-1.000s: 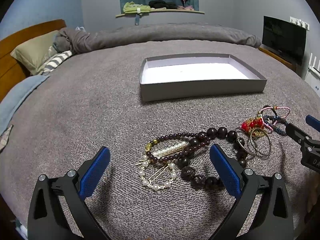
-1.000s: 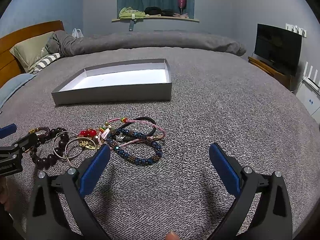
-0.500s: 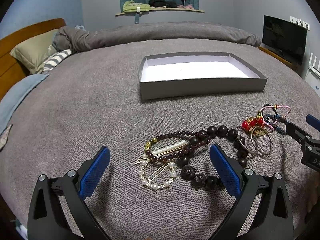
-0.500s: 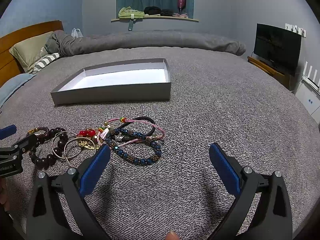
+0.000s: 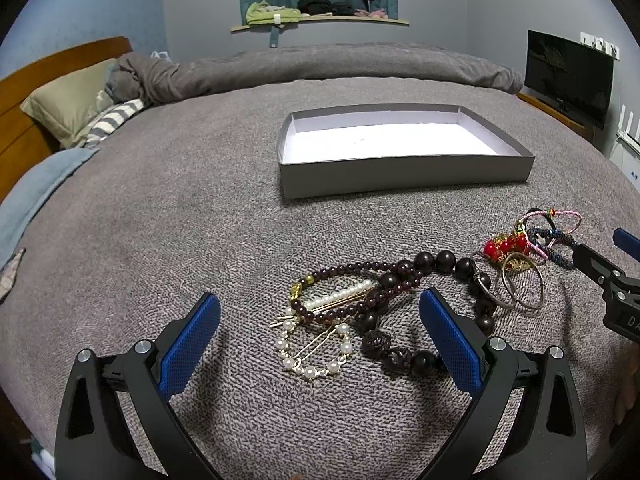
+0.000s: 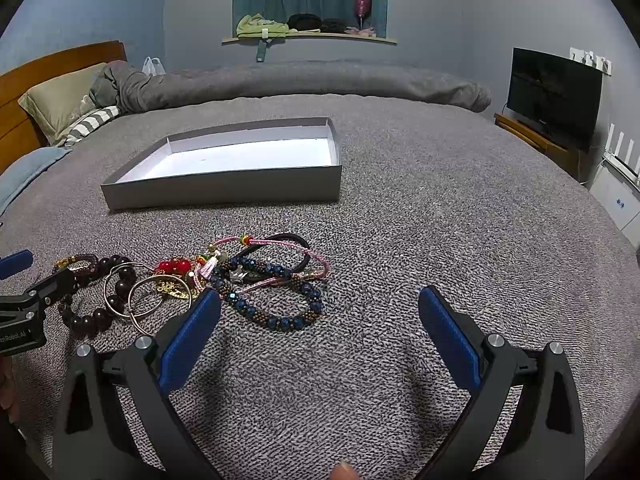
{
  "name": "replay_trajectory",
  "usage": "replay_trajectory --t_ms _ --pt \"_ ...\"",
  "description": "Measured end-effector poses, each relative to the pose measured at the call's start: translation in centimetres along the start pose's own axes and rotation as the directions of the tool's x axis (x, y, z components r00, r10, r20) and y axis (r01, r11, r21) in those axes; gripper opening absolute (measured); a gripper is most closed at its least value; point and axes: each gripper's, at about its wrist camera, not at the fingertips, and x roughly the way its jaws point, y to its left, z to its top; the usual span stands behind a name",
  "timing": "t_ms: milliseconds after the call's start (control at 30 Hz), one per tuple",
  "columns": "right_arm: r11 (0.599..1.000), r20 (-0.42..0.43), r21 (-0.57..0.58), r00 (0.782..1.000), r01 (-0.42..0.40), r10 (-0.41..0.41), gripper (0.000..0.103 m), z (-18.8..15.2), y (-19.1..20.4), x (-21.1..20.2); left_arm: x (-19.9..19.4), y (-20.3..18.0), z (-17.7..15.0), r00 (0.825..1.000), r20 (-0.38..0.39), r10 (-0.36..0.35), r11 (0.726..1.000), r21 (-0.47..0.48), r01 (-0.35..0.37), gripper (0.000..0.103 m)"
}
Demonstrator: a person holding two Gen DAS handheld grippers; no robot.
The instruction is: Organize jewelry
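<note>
Hovering wide open, the left tool [image 5: 320,344] is sitting just above the pearl clip [image 5: 314,354] & dark beads [image 5: 400,312] on the bed [image 5: 160,220]; right tool [image 6: 320,336], also open, is hanging near the blue bracelet [image 6: 280,304]. Gray box [image 5: 404,178] is lying beyond the pile.

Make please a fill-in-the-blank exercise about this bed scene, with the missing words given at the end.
1. The grey box on the blanket holds ____ pieces of jewelry.
2. The pads of the left tool are ____ in colour.
3. The pearl hairpin lies across the dark ____ bracelet.
4. In the right wrist view, the blue bead bracelet lies ____ the box, on the blanket; the right tool is open.

Missing words: no; blue; bead; outside
</note>
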Motion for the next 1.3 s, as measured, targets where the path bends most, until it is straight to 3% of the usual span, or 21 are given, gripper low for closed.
replay_trajectory --t_ms 567,867,933,1000,1033,1167,1267,1300 --pt "1.000 0.010 -0.007 1.000 0.016 -0.016 0.098 0.1 0.0 -0.3 0.0 0.5 0.2 1.000 0.005 0.001 1.000 0.002 -0.001 0.101" --pt "1.000 0.061 -0.004 0.998 -0.018 0.018 0.098 0.6 -0.4 -1.1 0.1 2.7 0.9 0.999 0.010 -0.046 0.999 0.012 0.045 0.100" --pt "1.000 0.067 -0.011 0.998 -0.021 0.021 0.096 0.6 -0.4 -1.2 0.4 2.9 0.9 0.998 0.000 -0.064 0.998 0.021 0.064 0.098" --pt "1.000 0.071 -0.017 0.997 -0.022 0.024 0.086 0.6 -0.2 -1.3 0.5 3.1 0.9 0.997 -0.004 -0.076 0.997 0.019 0.076 0.096" --pt "0.999 0.069 -0.024 0.997 -0.027 0.029 0.084 0.7 -0.1 -1.3 0.4 3.2 1.0 0.996 -0.001 -0.091 0.996 0.018 0.091 0.094" --pt "0.999 0.048 -0.035 0.998 -0.041 0.043 0.066 0.7 0.2 -0.9 0.6 2.9 1.6 0.993 -0.009 -0.116 0.992 0.039 0.117 0.065" --pt "0.998 0.034 -0.024 0.998 -0.056 0.057 0.059 0.7 0.1 -0.7 1.0 3.1 1.8 0.991 -0.033 -0.131 0.990 0.043 0.132 0.048" --pt "0.998 0.032 -0.021 0.998 -0.060 0.061 0.058 0.7 0.1 -0.6 1.2 3.2 1.8 0.989 -0.044 -0.141 0.989 0.040 0.143 0.046"
